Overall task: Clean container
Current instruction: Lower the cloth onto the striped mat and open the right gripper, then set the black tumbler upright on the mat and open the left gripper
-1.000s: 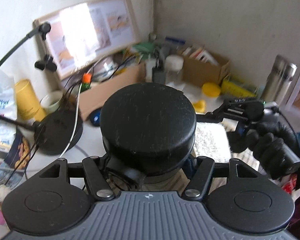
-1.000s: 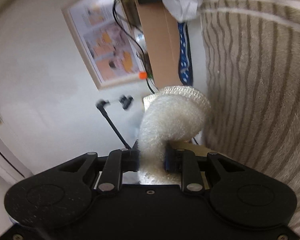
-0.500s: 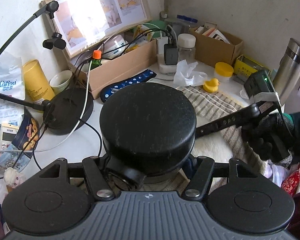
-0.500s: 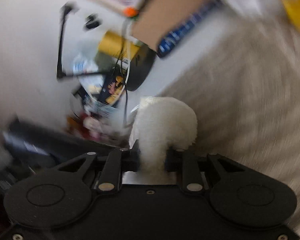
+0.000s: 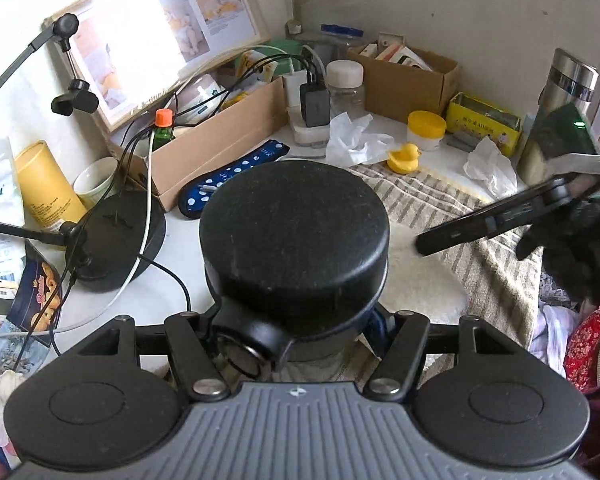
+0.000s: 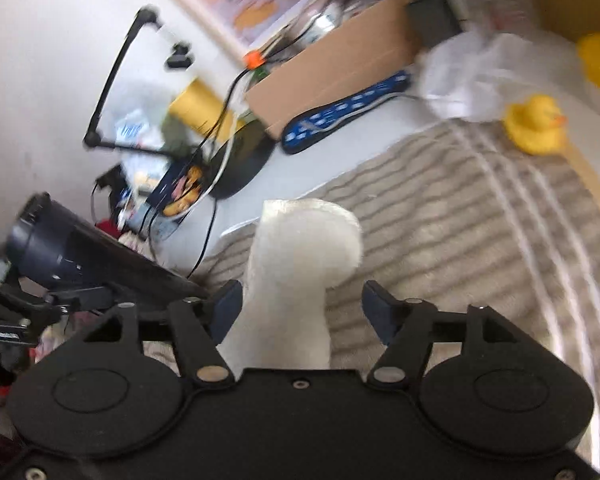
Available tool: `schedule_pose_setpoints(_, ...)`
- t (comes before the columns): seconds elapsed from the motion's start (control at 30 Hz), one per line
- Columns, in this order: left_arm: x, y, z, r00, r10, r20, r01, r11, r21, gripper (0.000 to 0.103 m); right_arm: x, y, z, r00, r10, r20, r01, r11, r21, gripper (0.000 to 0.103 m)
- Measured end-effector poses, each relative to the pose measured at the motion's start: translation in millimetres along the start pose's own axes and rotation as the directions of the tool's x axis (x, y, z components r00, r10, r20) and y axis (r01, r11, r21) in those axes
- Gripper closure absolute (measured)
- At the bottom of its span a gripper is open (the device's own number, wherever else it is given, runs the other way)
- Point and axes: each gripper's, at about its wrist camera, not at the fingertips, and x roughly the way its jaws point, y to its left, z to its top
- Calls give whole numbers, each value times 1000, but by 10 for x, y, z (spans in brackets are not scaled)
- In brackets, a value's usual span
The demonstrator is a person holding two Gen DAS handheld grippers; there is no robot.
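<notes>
Fingers [image 5: 400, 332] of the left gripper [image 5: 296, 336] are clamped on the rigid, probably slippery container [image 5: 294, 248] at 6 o'clock, best held by its body, while the right gripper's [image 6: 300, 308] jaws, just opened, stand wide around the soft, light cloth [image 6: 296, 264].

- Black round container [image 5: 294, 236], lid on, upright and centre frame in the left wrist view.
- White fluffy cloth [image 6: 296, 276], folded over, lower centre of the right wrist view.
</notes>
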Motion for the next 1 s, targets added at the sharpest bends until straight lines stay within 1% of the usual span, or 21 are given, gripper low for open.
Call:
schedule_pose_setpoints(0.03,-6,10,-9,1000,-4,3,4,1000,-1,38,-80,11,-41,1000,-2,12,2,999,35,32)
schedule_pose_setpoints(0.1,-10,15,-33,1000,-9,6,9,1000,9,38,-231,49,-109,999,-7,36,4,994,105,28)
schedule_pose_setpoints(0.17,-12,21,-63,1000,-8,2,8,999,40,34,-305,186,-178,998,-34,53,27,991,130,24)
schedule_pose_setpoints(0.2,-13,32,-77,1000,-15,-5,15,999,46,31,-339,259,-212,997,-49,61,40,989,140,22)
schedule_pose_setpoints(0.27,-41,57,-106,999,-34,-8,34,998,49,30,-406,404,-282,994,-78,76,65,985,161,18)
schedule_pose_setpoints(0.3,-71,80,-131,999,-46,-4,47,998,44,30,-440,477,-316,992,-93,84,77,982,172,13)
schedule_pose_setpoints(0.4,-138,118,-211,996,-84,-7,84,996,22,30,-482,713,-406,986,-147,76,132,976,174,8)
schedule_pose_setpoints(0.5,-216,142,-310,994,-110,-14,110,994,4,30,-535,918,-488,976,-201,78,187,969,161,6)
schedule_pose_setpoints(0.6,-337,153,-402,992,-125,-18,124,992,-26,30,-622,1138,-573,966,-237,99,221,963,154,3)
schedule_pose_setpoints(0.67,-405,158,-440,994,-105,-41,103,994,-47,30,-677,1323,-613,953,-283,110,268,954,135,3)
schedule_pose_setpoints(0.73,-489,142,-448,996,-67,-52,64,997,-52,30,-747,1495,-639,943,-308,129,294,949,116,3)
schedule_pose_setpoints(0.83,-623,116,-430,999,-14,-43,11,998,-67,29,-839,1782,-671,928,-337,157,327,941,86,2)
schedule_pose_setpoints(0.9,-705,96,-405,999,13,-44,-16,998,-65,29,-863,1935,-704,916,-369,156,361,929,75,2)
schedule_pose_setpoints(1.0,-821,64,-364,997,48,-56,-51,997,-51,29,-848,2071,-757,892,-438,114,429,898,99,2)
